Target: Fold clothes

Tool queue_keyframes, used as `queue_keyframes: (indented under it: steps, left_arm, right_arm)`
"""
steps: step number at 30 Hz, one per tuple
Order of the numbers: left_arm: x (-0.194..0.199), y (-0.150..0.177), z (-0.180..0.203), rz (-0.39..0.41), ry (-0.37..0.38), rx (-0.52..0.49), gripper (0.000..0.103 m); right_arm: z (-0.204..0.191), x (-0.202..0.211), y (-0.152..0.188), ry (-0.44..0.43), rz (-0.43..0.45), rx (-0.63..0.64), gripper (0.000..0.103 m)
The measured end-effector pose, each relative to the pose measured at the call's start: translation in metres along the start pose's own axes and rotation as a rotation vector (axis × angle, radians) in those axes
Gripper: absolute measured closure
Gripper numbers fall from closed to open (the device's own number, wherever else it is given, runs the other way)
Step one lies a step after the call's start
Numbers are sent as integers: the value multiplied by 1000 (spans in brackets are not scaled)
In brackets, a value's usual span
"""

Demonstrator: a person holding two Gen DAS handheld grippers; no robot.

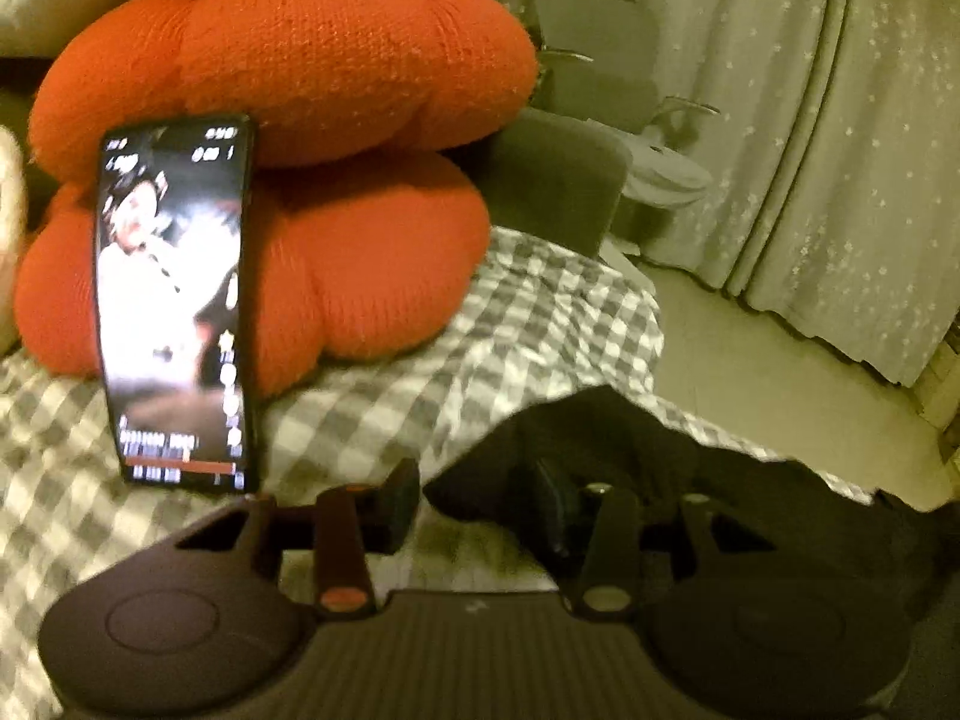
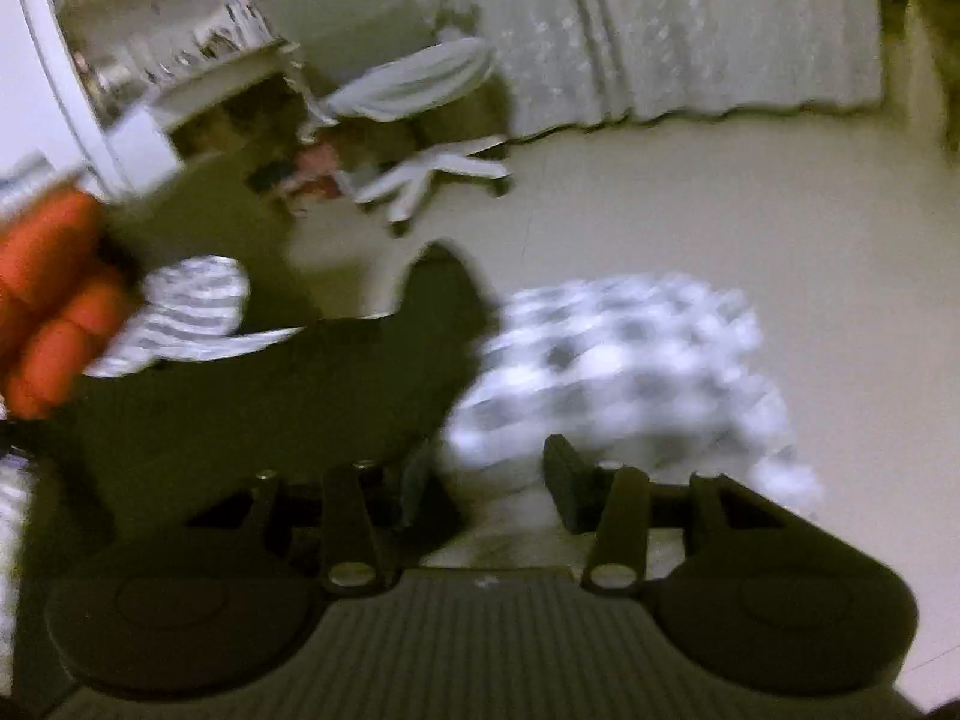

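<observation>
Through the left wrist view, the left tongs (image 1: 480, 507) hang low over a bed spread with a grey-and-white checked sheet (image 1: 372, 408). Up and to the left of them a phone (image 1: 174, 306) stands on end with its screen lit, leaning back against a plump orange knitted cushion (image 1: 312, 120). The tongs stand partly apart with nothing pressed between the pads; bare sheet shows in the gap. Just ahead and to the right of them lies the black garment (image 1: 612, 438), its near edge right at the right-hand finger (image 1: 555, 504); blur makes it impossible to tell whether the two touch. Farther right, beyond the bed's edge, pale floor (image 1: 750, 360) runs up to a star-patterned curtain (image 1: 840, 150).

Through the right wrist view, heavily blurred, the same orange cushion (image 2: 48, 306) sits far off to the left of the right tongs (image 2: 492, 486). The black garment (image 2: 288, 396) spreads ahead and left of them, reaching the left-hand finger (image 2: 420, 489). These tongs are also partly apart, gripping nothing. Ahead and to the right of them the checked sheet (image 2: 618, 360) bunches at the bed's edge, with floor (image 2: 720, 198) beyond and an office chair's white base (image 2: 432, 174) farther off.
</observation>
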State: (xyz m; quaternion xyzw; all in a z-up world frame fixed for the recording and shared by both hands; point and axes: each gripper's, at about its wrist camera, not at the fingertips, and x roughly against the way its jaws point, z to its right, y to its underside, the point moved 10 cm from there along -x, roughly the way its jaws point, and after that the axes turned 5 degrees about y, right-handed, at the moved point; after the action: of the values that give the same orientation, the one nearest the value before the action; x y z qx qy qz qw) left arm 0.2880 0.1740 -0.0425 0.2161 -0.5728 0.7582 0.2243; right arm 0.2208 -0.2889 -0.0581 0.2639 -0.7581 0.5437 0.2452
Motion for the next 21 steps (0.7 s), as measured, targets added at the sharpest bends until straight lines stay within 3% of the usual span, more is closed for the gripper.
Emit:
queue_keyframes:
  steps: [5, 7, 9, 12, 15, 17, 20, 21]
  left_arm:
    - [15, 24, 5, -16, 25, 19, 59]
    - [18, 28, 7, -14, 40, 42, 59]
    - [23, 32, 7, -9, 39, 53, 59]
    - [23, 38, 6, -16, 47, 62, 59]
    - [19, 43, 5, -20, 73, 86, 59]
    - [18, 45, 6, -16, 98, 113, 59]
    - [18, 44, 5, -3, 135, 151, 58]
    - [19, 43, 5, 3, 147, 162, 58]
  right_arm:
    - [-14, 0, 7, 95, 1, 101, 98]
    - [-13, 5, 6, 161, 29, 136, 99]
    - [0, 27, -7, 312, 113, 152, 99]
    - [24, 61, -21, 416, 205, 133, 100]
    - [45, 51, -4, 578, 162, 173, 103]
    - [59, 31, 15, 553, 92, 126, 103]
    - [65, 27, 15, 451, 136, 36, 103]
    - [66, 33, 9, 433, 167, 1, 97]
